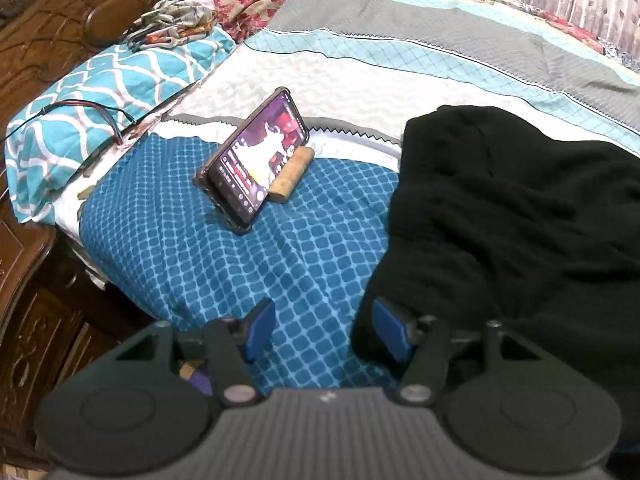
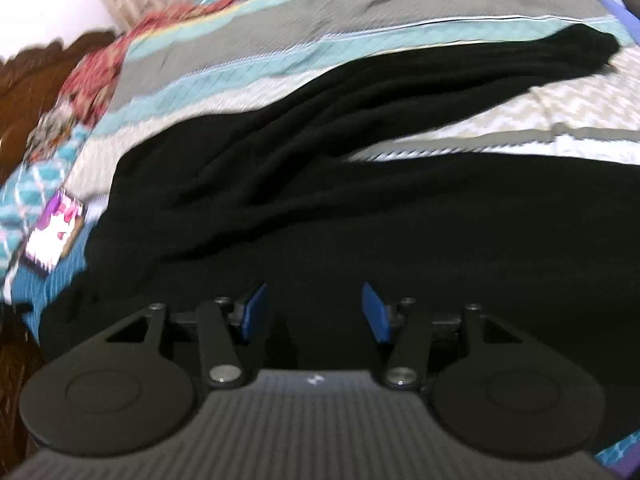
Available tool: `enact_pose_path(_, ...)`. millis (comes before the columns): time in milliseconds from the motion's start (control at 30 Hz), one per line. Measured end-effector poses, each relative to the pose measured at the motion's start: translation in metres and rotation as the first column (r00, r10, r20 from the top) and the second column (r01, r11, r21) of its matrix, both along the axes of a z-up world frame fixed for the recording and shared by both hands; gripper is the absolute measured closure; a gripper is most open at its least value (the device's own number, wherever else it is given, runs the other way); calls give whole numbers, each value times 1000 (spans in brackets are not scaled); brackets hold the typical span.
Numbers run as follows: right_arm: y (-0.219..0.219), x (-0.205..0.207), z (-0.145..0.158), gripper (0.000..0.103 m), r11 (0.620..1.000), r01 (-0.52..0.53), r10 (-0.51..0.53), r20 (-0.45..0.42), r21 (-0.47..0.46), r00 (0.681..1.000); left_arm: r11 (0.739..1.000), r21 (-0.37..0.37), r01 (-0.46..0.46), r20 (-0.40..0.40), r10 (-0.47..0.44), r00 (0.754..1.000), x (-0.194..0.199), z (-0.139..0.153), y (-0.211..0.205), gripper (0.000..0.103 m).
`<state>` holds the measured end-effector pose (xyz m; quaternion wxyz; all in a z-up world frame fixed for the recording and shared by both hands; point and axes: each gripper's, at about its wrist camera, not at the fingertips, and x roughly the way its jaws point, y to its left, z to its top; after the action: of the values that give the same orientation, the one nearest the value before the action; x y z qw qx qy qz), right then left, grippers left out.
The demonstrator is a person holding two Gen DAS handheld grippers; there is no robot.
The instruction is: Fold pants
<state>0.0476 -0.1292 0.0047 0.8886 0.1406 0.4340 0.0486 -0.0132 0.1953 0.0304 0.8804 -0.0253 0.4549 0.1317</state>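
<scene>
Rumpled black fabric pants (image 2: 360, 184) sprawled unfolded across the patterned quilted bed (image 1: 256, 264), right of the propped smartphone (image 1: 256, 160), one leg trailing away up the bed. Left gripper (image 1: 324, 330) spread wide and empty at the pants' near edge, right gripper (image 2: 314, 312) wide and empty above the dark cloth. No fold visible yet — whole job apparently ahead.

One black pants (image 1: 520, 216), one phone (image 1: 252, 160), one wooden block (image 1: 290, 178), one teal pillow (image 1: 100, 92), two tools (image 1: 324, 330) (image 2: 316, 312).
</scene>
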Motion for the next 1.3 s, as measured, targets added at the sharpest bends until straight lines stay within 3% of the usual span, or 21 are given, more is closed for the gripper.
enact_pose_path(100,0,0,-13,47,1000,-7,6,-45,-17,999,1000,-4,7,3,-7,1000,2,-1,0,48)
enact_pose_path(367,14,-5,-20,37,997,-27,26,-8,-67,1000,999,7,35,8,-35,999,9,0,-4,48)
enact_pose_path(767,9,-11,-24,29,999,-33,33,3,-29,999,997,9,77,20,-77,997,18,2,-19,46)
enact_pose_path(1167,1,-13,-24,29,999,-30,30,10,11,999,994,21,110,29,-111,993,25,6,-38,45)
enact_pose_path(1300,7,-19,-11,31,994,10,-1,90,-106,996,993,34,114,30,-115,993,27,7,-41,44)
